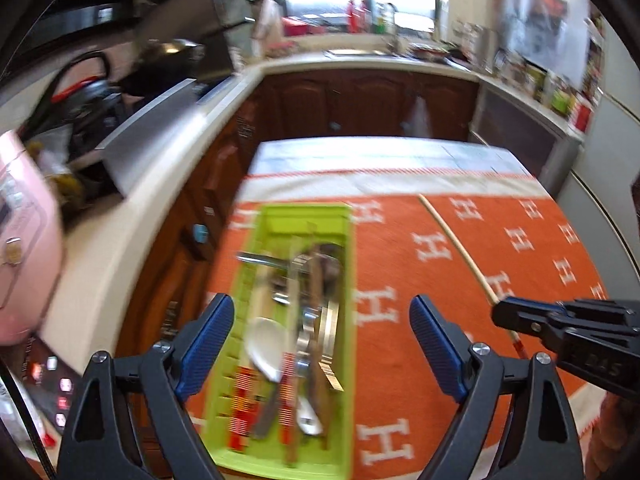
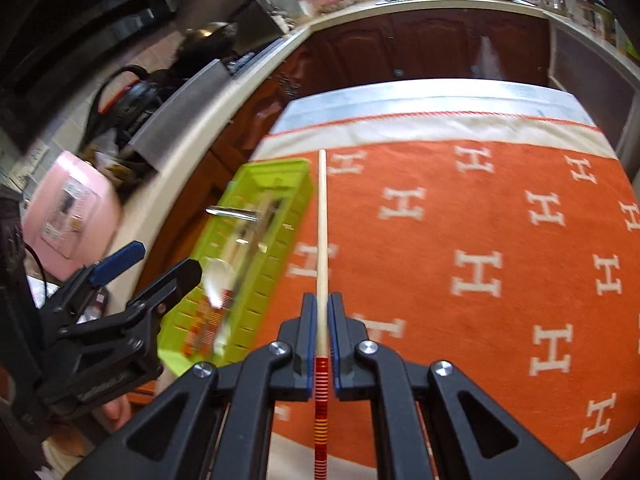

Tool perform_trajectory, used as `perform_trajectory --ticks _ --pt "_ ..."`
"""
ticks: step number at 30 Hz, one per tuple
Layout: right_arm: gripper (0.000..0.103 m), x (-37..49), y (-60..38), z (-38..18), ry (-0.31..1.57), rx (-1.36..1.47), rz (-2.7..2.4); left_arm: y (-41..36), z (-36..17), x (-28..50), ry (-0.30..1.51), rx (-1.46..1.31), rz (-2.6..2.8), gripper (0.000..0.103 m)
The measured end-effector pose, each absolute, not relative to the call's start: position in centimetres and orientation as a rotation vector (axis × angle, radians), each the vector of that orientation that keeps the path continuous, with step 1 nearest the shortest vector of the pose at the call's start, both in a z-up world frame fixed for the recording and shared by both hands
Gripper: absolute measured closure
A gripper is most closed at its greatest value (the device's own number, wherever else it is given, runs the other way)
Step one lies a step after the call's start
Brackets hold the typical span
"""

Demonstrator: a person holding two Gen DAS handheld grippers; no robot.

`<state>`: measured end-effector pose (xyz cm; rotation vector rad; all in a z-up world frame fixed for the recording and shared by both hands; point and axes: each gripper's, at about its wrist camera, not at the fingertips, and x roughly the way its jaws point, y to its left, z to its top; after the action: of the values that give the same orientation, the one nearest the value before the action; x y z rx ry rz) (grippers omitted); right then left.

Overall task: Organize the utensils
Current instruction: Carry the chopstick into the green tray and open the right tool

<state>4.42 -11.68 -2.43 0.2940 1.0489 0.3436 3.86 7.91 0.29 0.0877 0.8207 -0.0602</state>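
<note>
A lime green utensil tray (image 1: 344, 280) lies on the orange cloth's left side, holding a white spoon (image 1: 264, 346), metal cutlery and red-striped chopsticks. It also shows in the right wrist view (image 2: 276, 252). My left gripper (image 1: 322, 344) is open and empty, hovering over the tray's near half. My right gripper (image 2: 321, 312) is shut on a wooden chopstick (image 2: 321, 220) with a red-striped end, held just right of the tray. The chopstick (image 1: 452, 240) and the right gripper (image 1: 500, 314) also show in the left wrist view.
The orange cloth with white H marks (image 2: 480, 220) covers the table. A white kitchen counter (image 1: 160, 184) curves along the left and far sides over brown cabinets (image 1: 360, 100). A pink appliance (image 2: 72, 208) sits on the counter at left.
</note>
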Motion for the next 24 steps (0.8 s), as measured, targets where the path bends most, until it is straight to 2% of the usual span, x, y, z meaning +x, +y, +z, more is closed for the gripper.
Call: perform_trajectory --ticks 8,20,24 --pt "0.097 7.4 -7.0 -1.4 1.095 0.373 0.396 13.6 0.9 4.6 0.797 0.037 0.141 0.010" --pt "0.096 10.6 -3.5 -3.8 1.194 0.565 0.367 17.1 -1.4 5.6 0.833 -0.030 0.213 0.010" --pt "0.093 11.0 -2.7 -4.6 1.231 0.547 0.368 17.6 -1.8 5.6 0.841 -0.046 0.213 0.010"
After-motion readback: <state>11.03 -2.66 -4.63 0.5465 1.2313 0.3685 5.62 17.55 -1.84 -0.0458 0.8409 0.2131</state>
